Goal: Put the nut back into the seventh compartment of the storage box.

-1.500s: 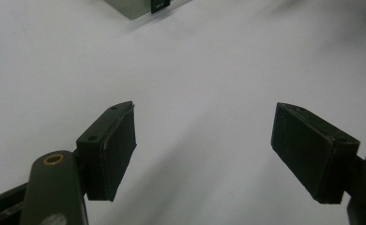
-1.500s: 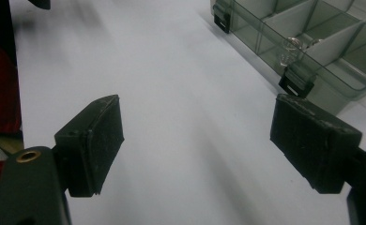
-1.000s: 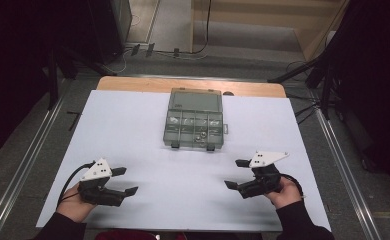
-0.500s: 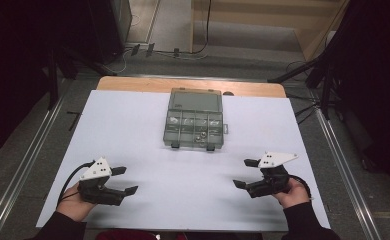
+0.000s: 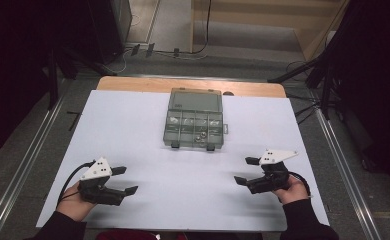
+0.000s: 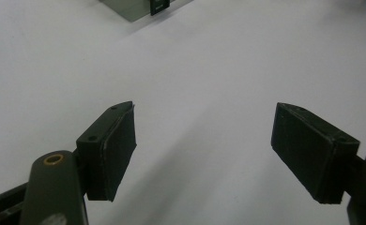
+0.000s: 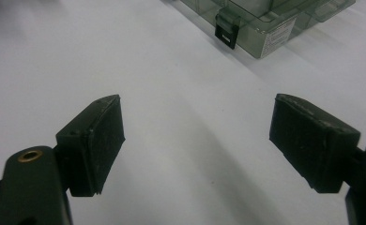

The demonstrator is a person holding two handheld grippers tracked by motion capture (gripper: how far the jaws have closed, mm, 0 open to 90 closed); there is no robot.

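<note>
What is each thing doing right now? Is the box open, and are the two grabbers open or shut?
Compartment box: lid open and laid back, flat on the table, small parts in some compartments.
Front latches: undone, hanging down.
Left gripper: open, holding nothing, near the table.
Right gripper: open, holding nothing, near the table.

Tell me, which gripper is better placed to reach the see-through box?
Probably the right gripper: it seems a bit nearer the box, with a latch ahead. The left gripper sits farther off.
</note>
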